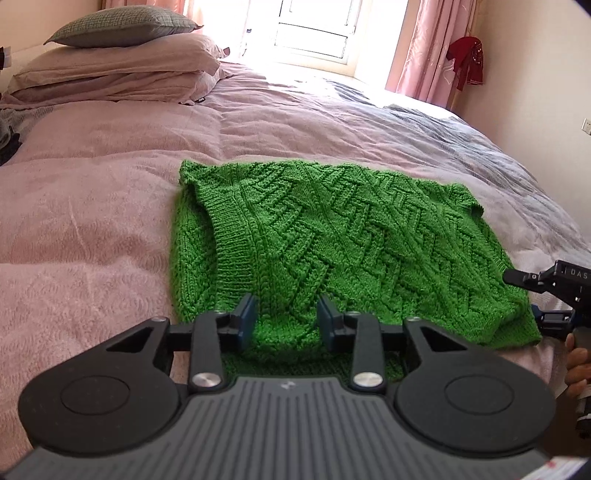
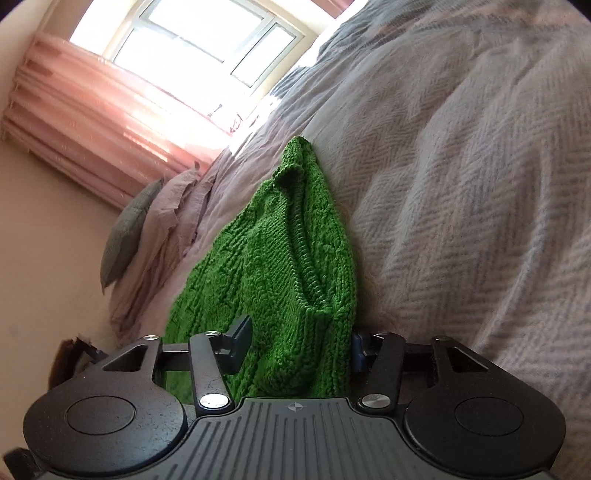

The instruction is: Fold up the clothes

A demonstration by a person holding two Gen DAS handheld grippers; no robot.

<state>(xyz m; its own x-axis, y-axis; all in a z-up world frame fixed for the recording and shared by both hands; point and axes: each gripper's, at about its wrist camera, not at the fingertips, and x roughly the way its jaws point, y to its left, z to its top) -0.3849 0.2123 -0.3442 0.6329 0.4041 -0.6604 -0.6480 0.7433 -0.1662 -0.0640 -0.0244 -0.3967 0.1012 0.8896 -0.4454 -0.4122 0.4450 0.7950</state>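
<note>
A green cable-knit sweater [image 1: 332,236] lies flat on the bed. My left gripper [image 1: 287,319] sits on its near edge, its fingers drawn partway together with a hump of green knit filling the gap between the blue pads. My right gripper [image 1: 526,295] is at the sweater's right corner, held by a hand. In the right wrist view the camera is rolled sideways. There my right gripper [image 2: 298,347] stands wide open astride the sweater [image 2: 280,258] edge, with one finger [image 2: 358,350] against the bed and the other finger [image 2: 240,339] just clear of the knit.
The bed carries a pinkish-grey cover [image 1: 92,221] and a grey woven blanket [image 2: 461,203]. Stacked pillows [image 1: 118,70] lie at the far left. A bright window [image 1: 314,29] with pink curtains [image 1: 424,48] is beyond the bed, and a wall runs along the right.
</note>
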